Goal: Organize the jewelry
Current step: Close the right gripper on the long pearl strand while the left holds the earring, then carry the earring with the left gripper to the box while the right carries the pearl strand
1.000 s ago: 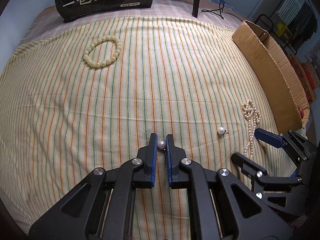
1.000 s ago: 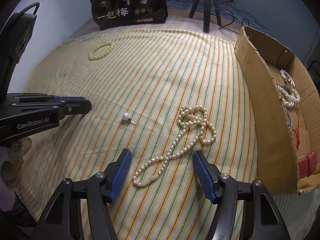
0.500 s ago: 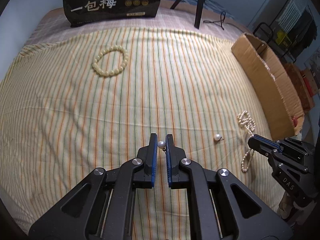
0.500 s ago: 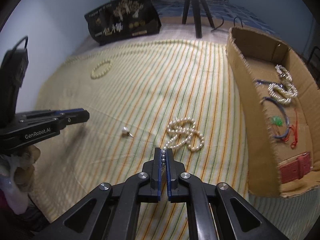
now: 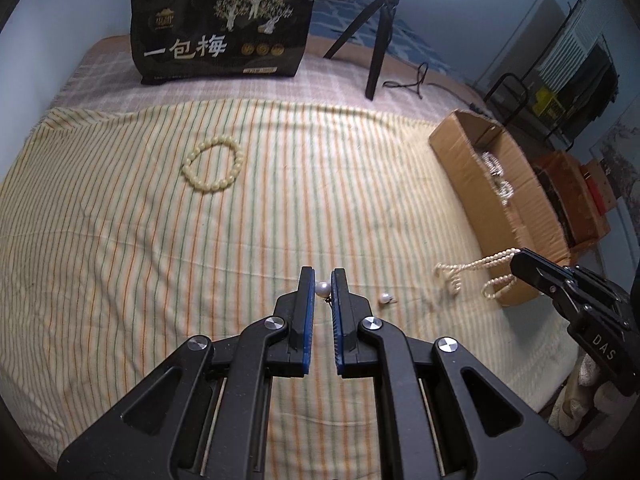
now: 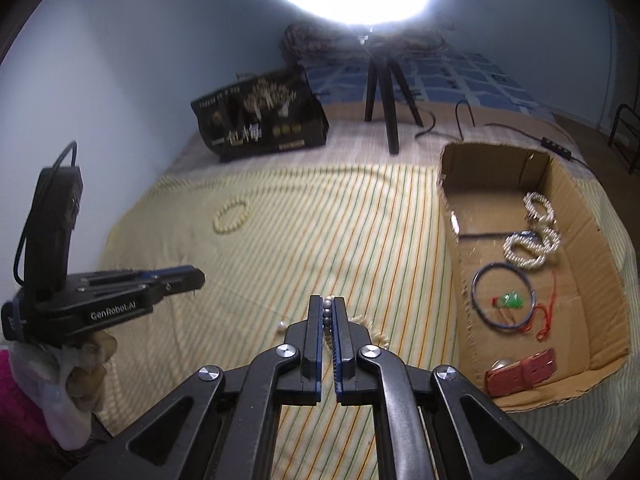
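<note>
My left gripper is shut on a pearl earring and holds it above the striped cloth. A second pearl earring lies on the cloth just right of it. My right gripper is shut on a pearl necklace, lifted so its strand hangs toward the cloth; the strand shows in the left wrist view. A cream bead bracelet lies at the far left. An open cardboard box at the right holds other jewelry.
A black printed bag stands at the back. A ring-light tripod stands behind the cloth with a cable beside it. The box holds a white bead strand, a blue ring and a red strap.
My right gripper closed on the pearl necklace and lifted it off the cloth toward the box. My left gripper rose with the pearl earring still held.
</note>
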Available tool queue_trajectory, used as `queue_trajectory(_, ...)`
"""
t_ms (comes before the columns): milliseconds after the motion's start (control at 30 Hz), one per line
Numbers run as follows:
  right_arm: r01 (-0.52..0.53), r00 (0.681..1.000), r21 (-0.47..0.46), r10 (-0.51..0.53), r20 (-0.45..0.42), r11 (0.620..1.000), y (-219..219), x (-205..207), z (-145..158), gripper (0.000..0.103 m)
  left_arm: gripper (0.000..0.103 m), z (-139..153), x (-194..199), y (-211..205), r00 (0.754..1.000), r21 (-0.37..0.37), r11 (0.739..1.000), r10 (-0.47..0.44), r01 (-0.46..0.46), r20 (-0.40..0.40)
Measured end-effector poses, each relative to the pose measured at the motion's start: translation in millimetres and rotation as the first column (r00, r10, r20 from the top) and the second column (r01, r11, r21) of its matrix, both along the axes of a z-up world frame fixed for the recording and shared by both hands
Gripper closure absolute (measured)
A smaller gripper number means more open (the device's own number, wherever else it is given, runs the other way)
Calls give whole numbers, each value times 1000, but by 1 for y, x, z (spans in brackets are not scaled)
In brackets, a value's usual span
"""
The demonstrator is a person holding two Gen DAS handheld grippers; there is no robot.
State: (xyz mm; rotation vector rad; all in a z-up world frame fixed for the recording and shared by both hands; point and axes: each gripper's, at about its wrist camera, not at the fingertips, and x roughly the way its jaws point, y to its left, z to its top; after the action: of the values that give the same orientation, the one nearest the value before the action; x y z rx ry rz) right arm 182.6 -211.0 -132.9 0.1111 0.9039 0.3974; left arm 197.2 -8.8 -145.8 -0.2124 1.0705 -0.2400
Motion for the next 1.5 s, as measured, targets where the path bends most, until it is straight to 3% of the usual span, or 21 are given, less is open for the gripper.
queue_trajectory(833,122,975,103,-139,173,987,-75,-2,85,102,97,64,-16,-83,977,-47,987,-147,156,155)
queue_trajectory(1500,243,950,95,-257,176,965,-141,11,91,102,97,68,10,-158,957,-51,972,-218,231,194)
